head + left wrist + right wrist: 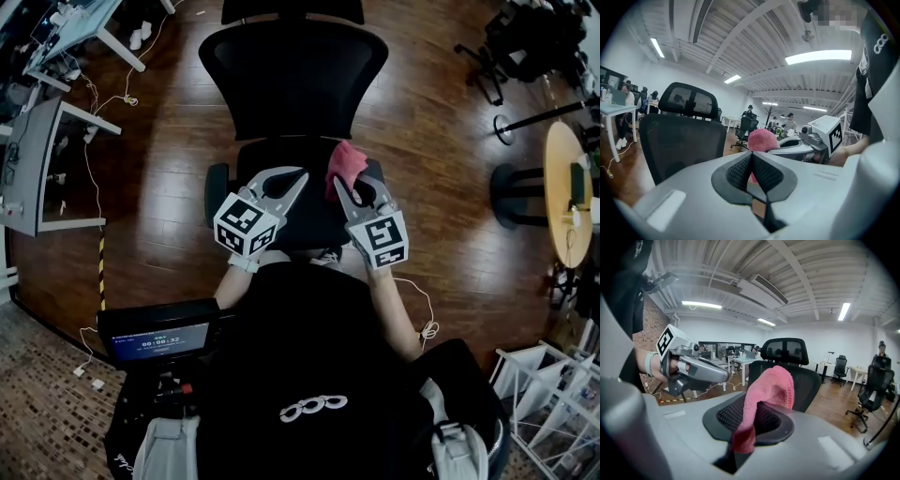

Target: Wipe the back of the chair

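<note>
A black mesh office chair [292, 75] stands straight ahead with its backrest [682, 145] facing me and a headrest [788, 348] on top. My right gripper [349, 192] is shut on a pink cloth [344, 165], which sticks up from between its jaws [768, 394] above the seat [309, 220]. My left gripper [292, 181] is shut with nothing in it, hanging beside the right one over the seat. The pink cloth [762, 139] shows just past the left jaws.
White desks [56, 56] stand at the far left, and a round wooden table [562, 178] with another black chair [525, 42] at the right. Cables [94, 159] trail over the wooden floor. A screen device [157, 339] is at my lower left, a white rack [548, 398] at lower right.
</note>
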A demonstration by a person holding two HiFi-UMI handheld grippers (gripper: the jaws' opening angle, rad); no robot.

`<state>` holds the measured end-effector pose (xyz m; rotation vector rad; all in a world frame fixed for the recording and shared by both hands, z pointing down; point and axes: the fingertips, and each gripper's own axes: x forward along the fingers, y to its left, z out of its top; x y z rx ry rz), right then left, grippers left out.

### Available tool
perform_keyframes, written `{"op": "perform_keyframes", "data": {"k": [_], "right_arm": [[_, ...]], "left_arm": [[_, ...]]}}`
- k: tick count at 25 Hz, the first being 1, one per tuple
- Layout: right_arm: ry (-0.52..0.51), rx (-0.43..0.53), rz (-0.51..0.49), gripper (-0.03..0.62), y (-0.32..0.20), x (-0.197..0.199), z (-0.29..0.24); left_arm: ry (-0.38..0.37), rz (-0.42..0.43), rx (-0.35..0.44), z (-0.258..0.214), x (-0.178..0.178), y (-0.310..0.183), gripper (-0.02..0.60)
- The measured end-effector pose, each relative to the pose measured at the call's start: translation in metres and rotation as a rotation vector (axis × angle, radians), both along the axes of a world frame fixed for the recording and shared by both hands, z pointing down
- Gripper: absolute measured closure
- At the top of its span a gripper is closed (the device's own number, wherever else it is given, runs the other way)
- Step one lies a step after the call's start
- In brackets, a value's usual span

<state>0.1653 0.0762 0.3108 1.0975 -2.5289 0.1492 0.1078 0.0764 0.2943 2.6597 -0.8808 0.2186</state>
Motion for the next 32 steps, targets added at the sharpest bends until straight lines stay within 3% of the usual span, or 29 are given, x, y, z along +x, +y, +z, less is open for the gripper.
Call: {"op": "perform_keyframes", "data": {"k": [32], "right_arm": [[0.025, -0.020, -0.011, 0.554, 0.001, 0.006, 0.012]], "left_arm": [[-0.046, -0.005, -0.004, 0.007, 0.007, 0.000, 0.591]]}}
